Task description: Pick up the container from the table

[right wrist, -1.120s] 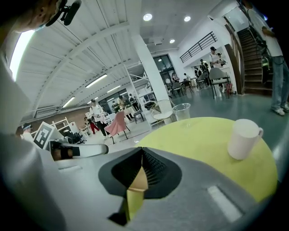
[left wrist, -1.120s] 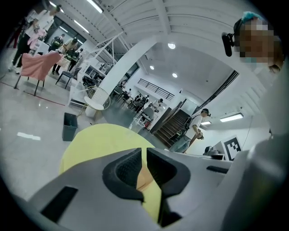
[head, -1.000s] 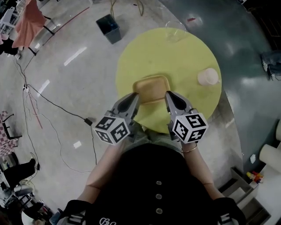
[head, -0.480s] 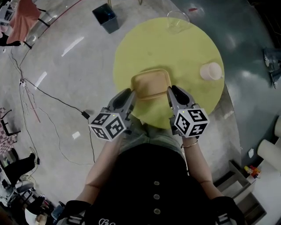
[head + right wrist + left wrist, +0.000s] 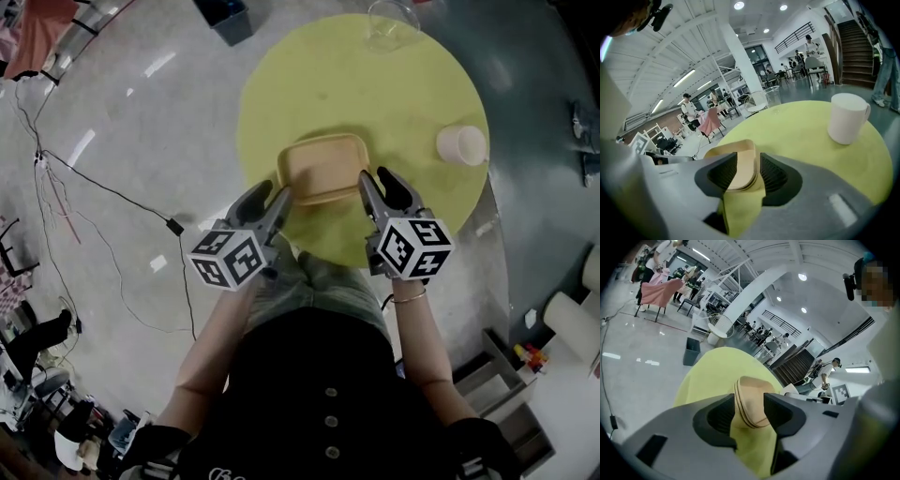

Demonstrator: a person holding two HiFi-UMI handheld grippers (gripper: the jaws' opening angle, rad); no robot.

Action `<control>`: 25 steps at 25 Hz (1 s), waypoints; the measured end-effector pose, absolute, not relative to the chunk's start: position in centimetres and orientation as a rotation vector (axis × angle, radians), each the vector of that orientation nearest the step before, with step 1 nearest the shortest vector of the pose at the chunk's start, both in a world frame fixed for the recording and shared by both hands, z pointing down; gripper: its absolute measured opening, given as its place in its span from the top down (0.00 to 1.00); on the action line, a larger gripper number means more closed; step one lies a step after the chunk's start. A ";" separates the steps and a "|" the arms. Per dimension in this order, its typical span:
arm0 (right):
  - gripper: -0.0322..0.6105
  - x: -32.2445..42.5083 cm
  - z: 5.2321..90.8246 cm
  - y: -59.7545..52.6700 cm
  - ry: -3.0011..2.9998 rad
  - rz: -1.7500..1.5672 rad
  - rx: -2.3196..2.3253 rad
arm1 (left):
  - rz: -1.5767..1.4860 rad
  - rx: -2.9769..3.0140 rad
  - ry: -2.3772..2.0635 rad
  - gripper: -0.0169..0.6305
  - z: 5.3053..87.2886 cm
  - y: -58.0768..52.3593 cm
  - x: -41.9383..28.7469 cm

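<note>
A shallow tan rectangular container lies on the round yellow table, near its front edge. My left gripper hovers by the container's near left corner and my right gripper by its near right corner. Both sets of jaws are opening, with the pads apart and pressing on nothing. In the left gripper view the container shows through the gap of the left gripper, a little way ahead. Through the gap of the right gripper, the right gripper view shows the container in the same way.
A white mug stands on the table's right side, also seen as the mug. A clear glass vessel sits at the far edge. A dark bin and cables are on the floor to the left.
Both grippers have sunk toward the table at the container's near corners. Their jaws, shut a second ago, now stand spread.
</note>
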State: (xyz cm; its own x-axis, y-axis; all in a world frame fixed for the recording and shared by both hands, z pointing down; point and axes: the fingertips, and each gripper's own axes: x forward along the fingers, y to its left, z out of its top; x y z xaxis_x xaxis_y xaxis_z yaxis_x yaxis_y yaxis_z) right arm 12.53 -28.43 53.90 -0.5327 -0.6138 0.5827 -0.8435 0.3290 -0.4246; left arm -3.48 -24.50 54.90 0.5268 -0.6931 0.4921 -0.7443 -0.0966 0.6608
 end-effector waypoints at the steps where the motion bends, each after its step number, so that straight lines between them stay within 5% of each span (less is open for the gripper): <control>1: 0.73 12.6 54.1 -28.5 -2.277 1.023 1.305 | 0.072 1.816 -1.191 0.70 55.1 -24.5 -3.6; 25: 0.73 11.0 58.2 -28.5 -2.195 1.295 1.159 | 0.042 1.701 -1.122 0.70 58.6 -24.5 -2.7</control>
State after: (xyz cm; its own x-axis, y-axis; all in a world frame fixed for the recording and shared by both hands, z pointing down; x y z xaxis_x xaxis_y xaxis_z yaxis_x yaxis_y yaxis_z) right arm 11.01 -28.51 58.19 -0.6093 -0.4754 0.6346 -0.7854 0.2519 -0.5654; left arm -2.71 -24.54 58.63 0.5599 -0.6478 0.5165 -0.6846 -0.0107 0.7288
